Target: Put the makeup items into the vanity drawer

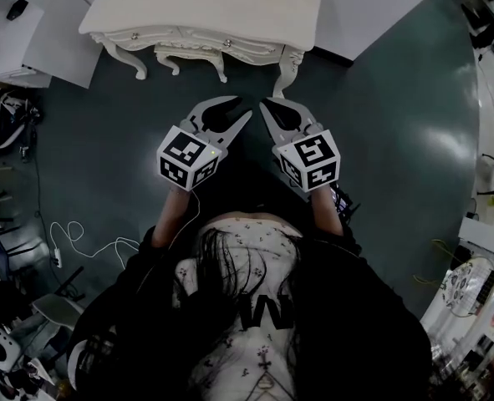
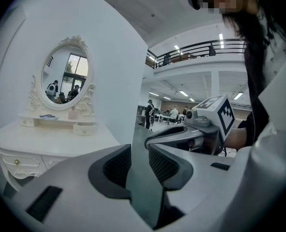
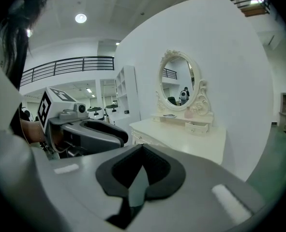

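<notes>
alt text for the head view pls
Seen from above, a person holds the left gripper and right gripper side by side over a dark floor, both empty and pointing at a white vanity. Its drawers look closed.

dark teal floor [image 1: 397,140], white cable [image 1: 117,242] looped at its left, black-railed balcony [image 2: 201,46] high behind

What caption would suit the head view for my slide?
A person holds the left gripper and right gripper, both empty, side by side before a white vanity table.
</notes>
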